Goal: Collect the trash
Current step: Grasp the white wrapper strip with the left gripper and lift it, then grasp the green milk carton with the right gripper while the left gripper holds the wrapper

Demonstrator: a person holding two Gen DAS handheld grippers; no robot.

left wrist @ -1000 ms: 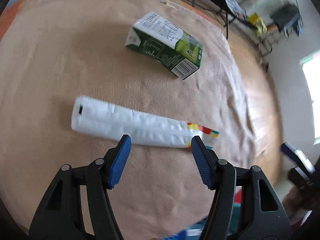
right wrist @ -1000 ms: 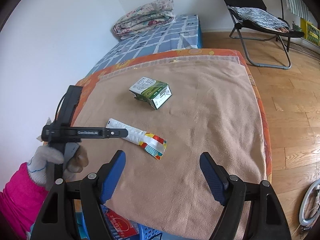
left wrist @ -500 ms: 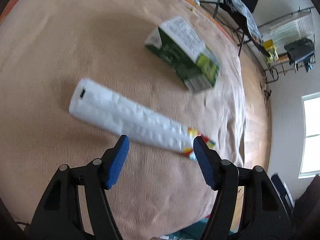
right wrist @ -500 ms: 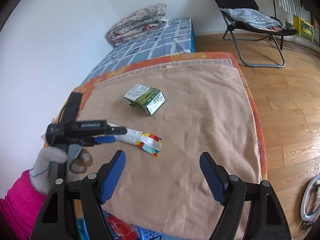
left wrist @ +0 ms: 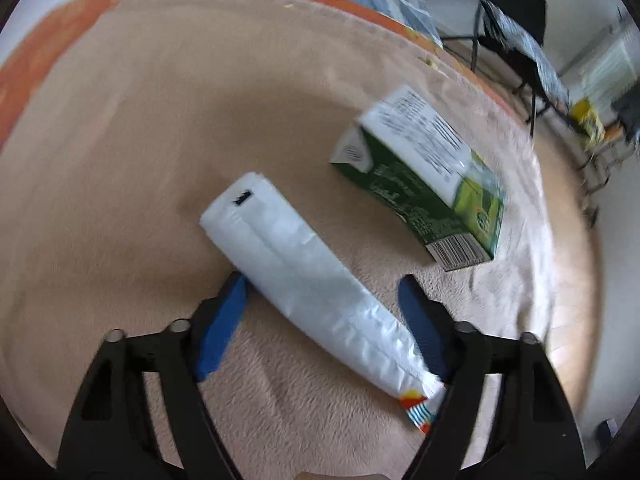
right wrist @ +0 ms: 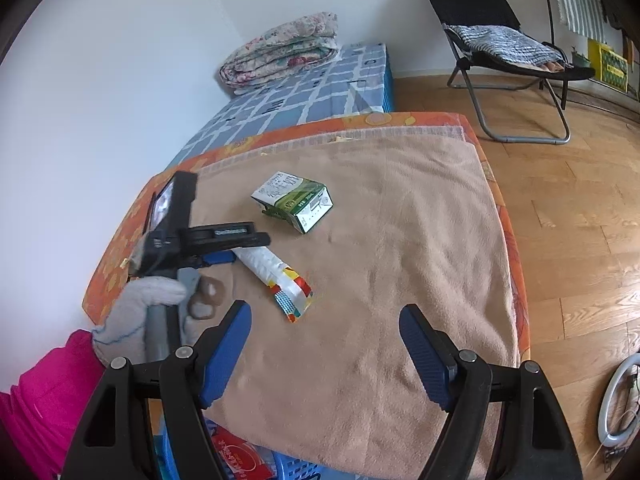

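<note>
- The left gripper [left wrist: 320, 292] straddles a flattened white wrapper [left wrist: 308, 276] on the tan blanket [left wrist: 120, 140], its blue fingers [left wrist: 224, 320] spread wide to either side and pressing on nothing yet. The wrapper lies diagonally across the gap rather than square to it, with its coloured end [left wrist: 418, 410] closest to the camera.
- Judged from that slant, a closing pinch may catch only a corner of the thin film, so it could slip out or fold. The finger on the camera's left sits low against the blanket beside the wrapper and could snag the nap or bunch the cloth under the pads.
- Just beyond the wrapper lies a green and white carton [left wrist: 420, 176], on its side and apart from it. A push forward during the grasp might nudge the carton toward the blanket's far edge.
- Seen from the right wrist, a gloved left hand [right wrist: 148, 312] with a pink sleeve holds that tool level and low over the wrapper [right wrist: 276, 272], reaching in from the blanket's left edge.
- The right gripper [right wrist: 326, 344] hovers on the near side of the wrapper, above the blanket [right wrist: 400, 240], its fingers apart and empty.
- A blue basket [right wrist: 288, 466] shows below the blanket's near edge, a likely place for the trash.
</note>
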